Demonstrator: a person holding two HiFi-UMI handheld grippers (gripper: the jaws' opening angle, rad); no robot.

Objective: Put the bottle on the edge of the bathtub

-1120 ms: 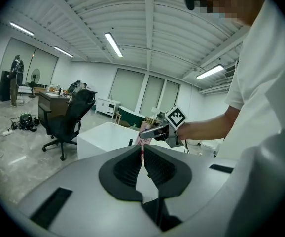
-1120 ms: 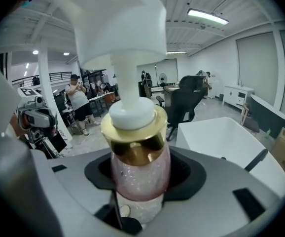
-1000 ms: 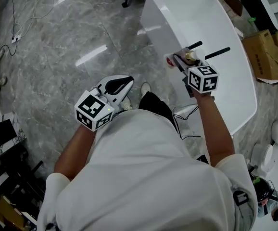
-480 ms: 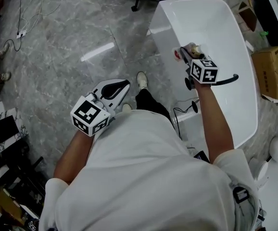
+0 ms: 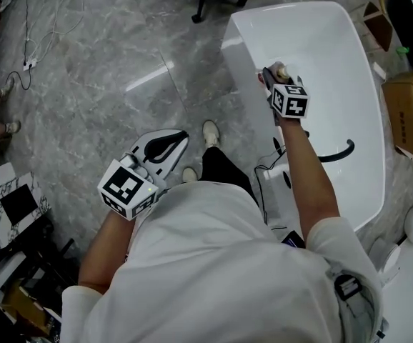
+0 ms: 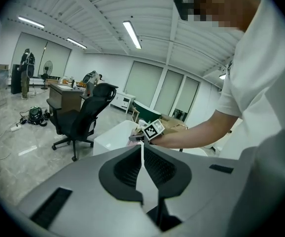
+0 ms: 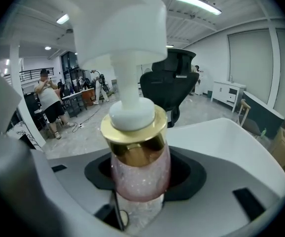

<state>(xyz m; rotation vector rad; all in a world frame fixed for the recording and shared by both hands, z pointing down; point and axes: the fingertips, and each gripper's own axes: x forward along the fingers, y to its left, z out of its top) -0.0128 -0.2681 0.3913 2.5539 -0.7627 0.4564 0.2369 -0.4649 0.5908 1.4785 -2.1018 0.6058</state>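
Holding the bottle (image 7: 136, 168) in the right gripper (image 5: 271, 75), jaws clamped on the pink glittery body just under the gold collar, white pump head standing upright above. Hanging at the long left edge of the bathtub (image 5: 239, 40), about midway along it in the head view, just above or just inside the rim; cannot tell whether the base touches yet. Keeping the left gripper (image 5: 177, 136) low and well apart from the tub, over the grey floor (image 5: 99, 84), jaws pressed together on nothing.

Judging the handling: looks like a stiff, hard-walled bottle, no give under the pads, smooth and rounded, so likely to slip or twist if squeezed lightly. Seems top-heavy, with the tall pump above a short body, and of moderate weight if filled. Best taken where it is taken now, around the body below the collar, never by the pump head, which could press down or turn. Needing a flat, level set-down on a narrow, glossy rim; letting go with the base tilted or half off the edge risks a topple into the tub or onto the floor.
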